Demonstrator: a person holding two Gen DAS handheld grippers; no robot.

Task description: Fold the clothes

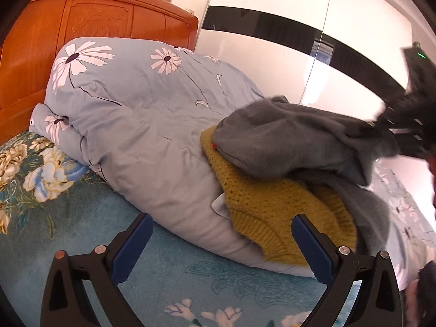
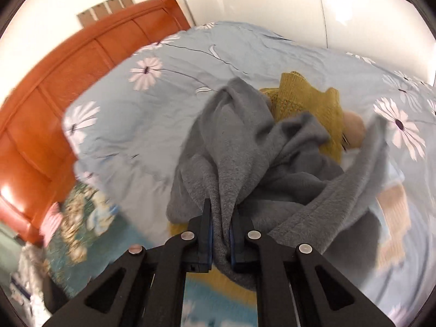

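Here right hand-held gripper [image 2: 221, 226] pinches grey garment [image 2: 245, 147].

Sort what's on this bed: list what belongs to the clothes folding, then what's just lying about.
Part of the folding:
- grey fleece garment, clamped in the right gripper
- mustard-yellow knitted sweater, lying under the grey one
- left gripper, open and holding nothing

Just lying about:
- light-blue daisy-print duvet
- teal floral bedsheet
- orange wooden headboard
- white wardrobe doors
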